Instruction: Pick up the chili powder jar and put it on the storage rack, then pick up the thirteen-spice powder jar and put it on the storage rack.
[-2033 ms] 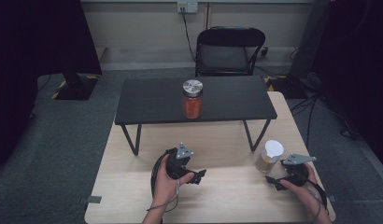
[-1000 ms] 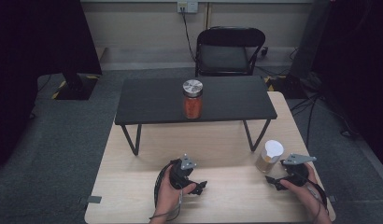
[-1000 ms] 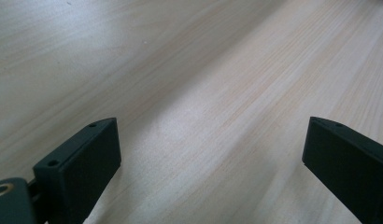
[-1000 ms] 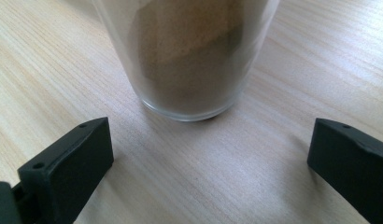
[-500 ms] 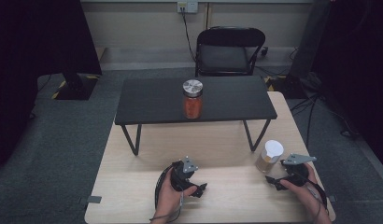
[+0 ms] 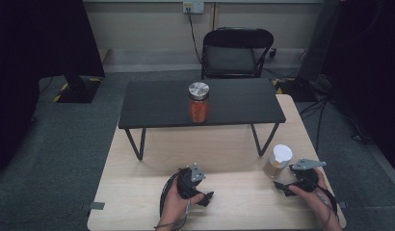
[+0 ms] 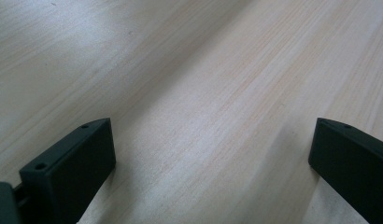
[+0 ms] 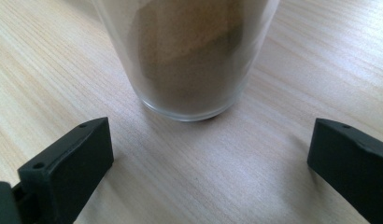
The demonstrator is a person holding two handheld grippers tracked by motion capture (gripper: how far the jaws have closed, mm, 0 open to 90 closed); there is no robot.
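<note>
Jar (image 8: pixel 187 56) stands upright just ahead of the right gripper (image 8: pixel 210 154), near the table's (image 6: pixel 138 197) right edge; jaws wide apart, empty.

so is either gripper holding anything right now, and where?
Nothing held. The left gripper is open over bare table; the right gripper is open with the jar just ahead of its jaws, untouched.

jar (image 6: pixel 199 102) on bench (image 6: pixel 152 103), behind table (image 6: pixel 234 149)
</note>
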